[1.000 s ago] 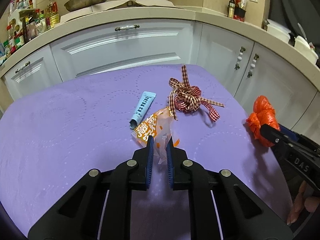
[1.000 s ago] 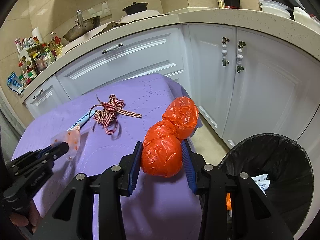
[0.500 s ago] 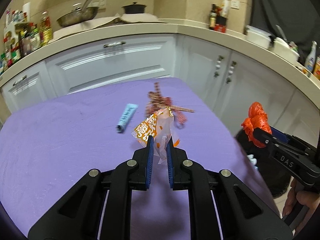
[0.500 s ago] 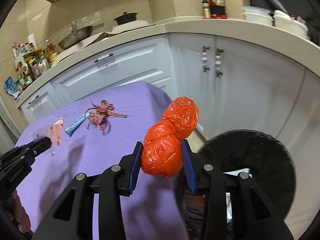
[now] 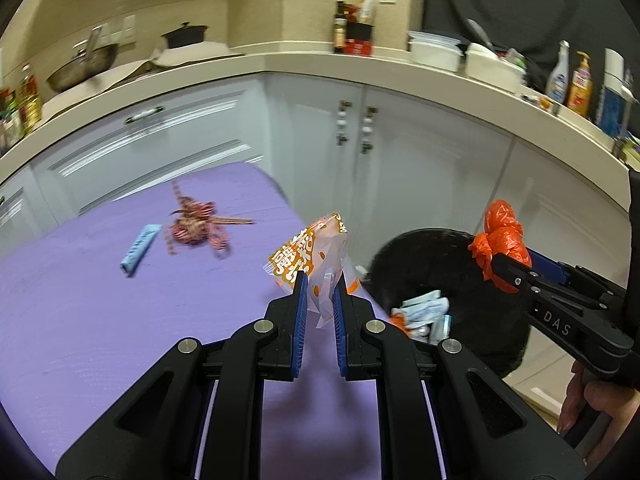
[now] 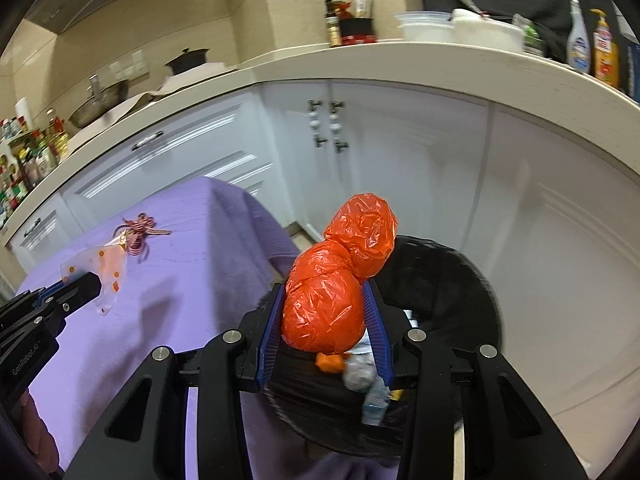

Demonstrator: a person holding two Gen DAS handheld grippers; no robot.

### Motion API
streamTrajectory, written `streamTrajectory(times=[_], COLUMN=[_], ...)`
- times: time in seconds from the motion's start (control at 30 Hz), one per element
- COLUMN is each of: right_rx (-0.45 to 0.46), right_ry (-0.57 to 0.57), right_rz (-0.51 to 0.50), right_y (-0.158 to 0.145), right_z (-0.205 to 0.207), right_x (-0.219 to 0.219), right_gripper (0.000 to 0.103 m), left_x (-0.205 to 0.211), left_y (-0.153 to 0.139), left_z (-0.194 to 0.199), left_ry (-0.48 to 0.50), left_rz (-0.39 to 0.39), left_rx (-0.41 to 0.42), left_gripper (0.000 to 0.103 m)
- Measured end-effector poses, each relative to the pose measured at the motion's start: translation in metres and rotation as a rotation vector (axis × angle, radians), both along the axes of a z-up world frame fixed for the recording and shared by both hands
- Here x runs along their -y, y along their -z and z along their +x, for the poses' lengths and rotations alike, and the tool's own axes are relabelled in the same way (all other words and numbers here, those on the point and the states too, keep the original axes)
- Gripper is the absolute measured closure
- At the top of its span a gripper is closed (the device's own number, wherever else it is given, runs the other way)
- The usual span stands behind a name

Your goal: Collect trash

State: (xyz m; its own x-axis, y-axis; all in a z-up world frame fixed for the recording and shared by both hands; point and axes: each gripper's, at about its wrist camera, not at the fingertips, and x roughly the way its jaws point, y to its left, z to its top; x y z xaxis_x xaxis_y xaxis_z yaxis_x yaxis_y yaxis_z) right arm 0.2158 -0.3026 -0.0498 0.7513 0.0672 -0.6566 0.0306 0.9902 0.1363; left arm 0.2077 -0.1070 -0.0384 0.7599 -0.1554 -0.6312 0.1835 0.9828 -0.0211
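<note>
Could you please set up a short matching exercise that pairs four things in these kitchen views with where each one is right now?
Things:
1. orange plastic bag
2. snack wrapper
3. checked ribbon
4. blue tube

Places:
A. lying on the purple tablecloth, next to the ribbon
B. held in the right gripper above the black bin
C. pinched in the left gripper
D. lying on the purple tablecloth, next to the blue tube

Pairs: 1-B, 2-C, 3-D, 4-A
</note>
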Motion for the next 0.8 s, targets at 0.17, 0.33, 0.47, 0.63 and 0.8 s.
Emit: streamTrajectory(times=[0.17, 0.33, 0.47, 0.63, 0.8], right_rx=[0.002, 0.004, 0.006, -0.003, -0.011], right_ry=[0.033, 0.052, 0.066, 0.074, 0.085], right_rz=[0.007, 0.013, 0.021, 0.029, 0.034], right_y=[0.0, -0.002, -0.001, 0.003, 0.007], right_z=[-0.009, -0.013, -0.014, -0.013, -0.011], right_x=[0.02, 0.035, 0.044, 0.051, 0.058], right_gripper=[0.063, 0.063, 0.063, 0.063, 0.063], left_x=[0.027, 0.048, 0.062, 0.076, 0.087], left_y=[0.001, 0.002, 0.003, 0.008, 0.014], left_z=[-0.002, -0.002, -0.001, 0.005, 0.011], left_ry=[0.043, 0.071, 0.09, 0.106, 0.114], left_rz=[0.013, 0.021, 0.032, 0.044, 0.055], left_rx=[0.008, 0.012, 0.019, 0.012, 0.003], left_gripper=[0.091, 0.091, 0.091, 0.091, 0.091])
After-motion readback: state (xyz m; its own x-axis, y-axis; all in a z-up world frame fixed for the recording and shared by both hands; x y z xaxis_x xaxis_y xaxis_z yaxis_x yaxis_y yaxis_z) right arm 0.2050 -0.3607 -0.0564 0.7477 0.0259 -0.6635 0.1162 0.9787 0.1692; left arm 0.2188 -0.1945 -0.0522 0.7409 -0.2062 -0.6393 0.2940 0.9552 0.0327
